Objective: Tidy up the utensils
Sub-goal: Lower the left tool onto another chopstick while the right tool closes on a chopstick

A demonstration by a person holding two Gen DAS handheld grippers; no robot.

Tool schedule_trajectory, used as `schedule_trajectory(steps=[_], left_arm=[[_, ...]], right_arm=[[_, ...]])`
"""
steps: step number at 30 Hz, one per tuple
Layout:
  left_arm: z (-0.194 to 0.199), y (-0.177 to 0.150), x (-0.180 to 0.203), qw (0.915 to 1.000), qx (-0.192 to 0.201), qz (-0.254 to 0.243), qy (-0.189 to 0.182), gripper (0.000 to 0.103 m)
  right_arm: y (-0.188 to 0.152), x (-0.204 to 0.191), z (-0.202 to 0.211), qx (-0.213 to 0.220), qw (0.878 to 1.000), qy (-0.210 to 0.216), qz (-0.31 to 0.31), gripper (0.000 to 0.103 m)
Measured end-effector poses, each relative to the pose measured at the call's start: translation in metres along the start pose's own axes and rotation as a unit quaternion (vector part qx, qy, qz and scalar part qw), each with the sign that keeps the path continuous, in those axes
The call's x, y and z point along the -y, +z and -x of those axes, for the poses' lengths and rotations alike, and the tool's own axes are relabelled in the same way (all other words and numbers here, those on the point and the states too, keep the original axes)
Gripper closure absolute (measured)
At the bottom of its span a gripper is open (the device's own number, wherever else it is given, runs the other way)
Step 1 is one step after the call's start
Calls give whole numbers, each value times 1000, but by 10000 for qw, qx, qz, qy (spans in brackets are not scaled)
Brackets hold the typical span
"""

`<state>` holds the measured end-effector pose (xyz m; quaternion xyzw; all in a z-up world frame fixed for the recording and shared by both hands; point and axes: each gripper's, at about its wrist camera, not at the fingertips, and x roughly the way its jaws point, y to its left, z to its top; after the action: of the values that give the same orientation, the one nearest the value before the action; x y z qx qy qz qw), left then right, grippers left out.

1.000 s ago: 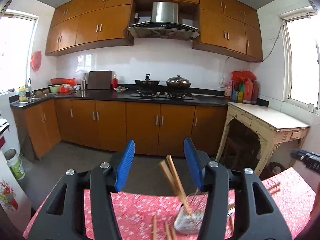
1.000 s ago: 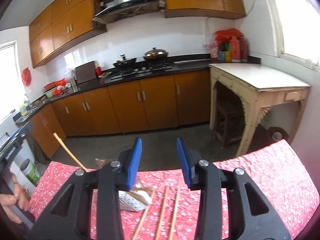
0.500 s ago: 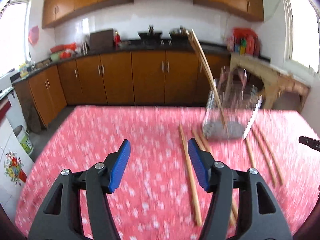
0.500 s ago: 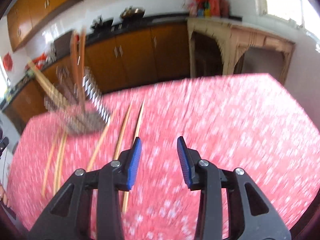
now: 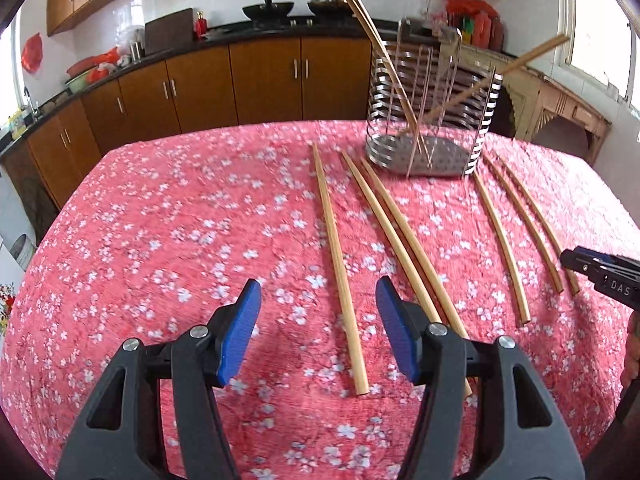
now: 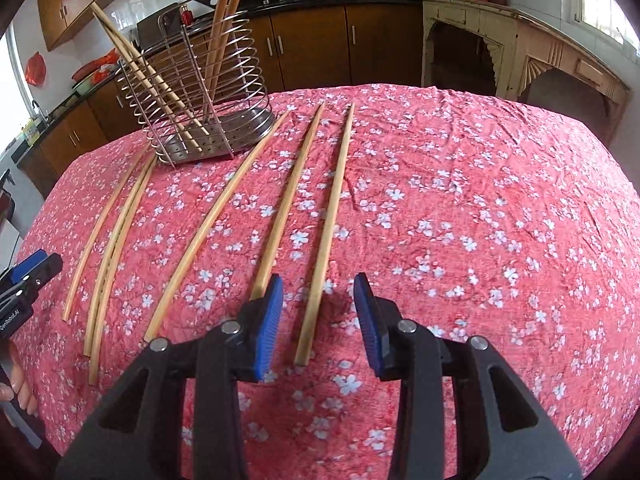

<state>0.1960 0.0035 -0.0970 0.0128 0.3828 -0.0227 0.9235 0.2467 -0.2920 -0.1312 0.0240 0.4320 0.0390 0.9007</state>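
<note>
Kitchen cabinets [image 5: 264, 80] in warm brown run along the far wall, with dark pans on the hob [image 5: 272, 10] above them, and up front a worktop under a red floral cloth [image 5: 160, 240] fills both views. On it stands a wire utensil holder [image 5: 432, 120], upright near the far edge, with chopsticks already leaning inside it: a pair [image 6: 228, 20] rising steeply out of the top and others slanting through the wires. Six loose chopsticks lie on the cloth in front of the holder, fanned out lengthwise toward the cameras. From the left wrist view there is a single stick [image 5: 340, 272] on the left, a close pair [image 5: 400, 236] beside it, and three more [image 5: 516, 232] spread out to the right. The left gripper [image 5: 318, 328] hangs low over the cloth, jaws apart and holding nothing, and the near end of that single stick lies right between its blue pads [image 5: 238, 336] as seen from above; whether it touches them I cannot tell. Over on the other side, the right gripper [image 6: 318, 320] is likewise wide apart and empty, poised above the near end of the rightmost chopstick [image 6: 326, 236], with its neighbour [image 6: 288, 204] running in just beside the left pad. Each gripper's tip pokes into the edge of the other's view. A pale wooden side table [image 6: 520, 52] stands beyond the worktop to the right.
</note>
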Motion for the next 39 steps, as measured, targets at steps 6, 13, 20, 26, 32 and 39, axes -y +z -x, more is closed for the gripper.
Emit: schedule_trajectory(steps=[6,13,20,26,32,39], left_arm=[[-18,-3,9,9990,-433,-62,93,59],[-26,2,0,9983,-526,13,268,94],[-43,21,-46,9961,-532,240,655,94],[-48,25,-73,9964,-507,416,546,94],[-37,14,-77,9979,-505,261,310,91],[-32,9,-71,9980,-554,136,268,56]], right_arm=[[3,-6,-7,53,9995,-256,200,82],[9,12,-10,101,9995,-294,8,95],[30,65,-22,184,9961,-713,-480,95],[37,87,-27,212,9935,-888,-679,95],[27,77,-20,171,9942,-931,-501,90],[18,78,-15,198,9941,-922,-529,82]])
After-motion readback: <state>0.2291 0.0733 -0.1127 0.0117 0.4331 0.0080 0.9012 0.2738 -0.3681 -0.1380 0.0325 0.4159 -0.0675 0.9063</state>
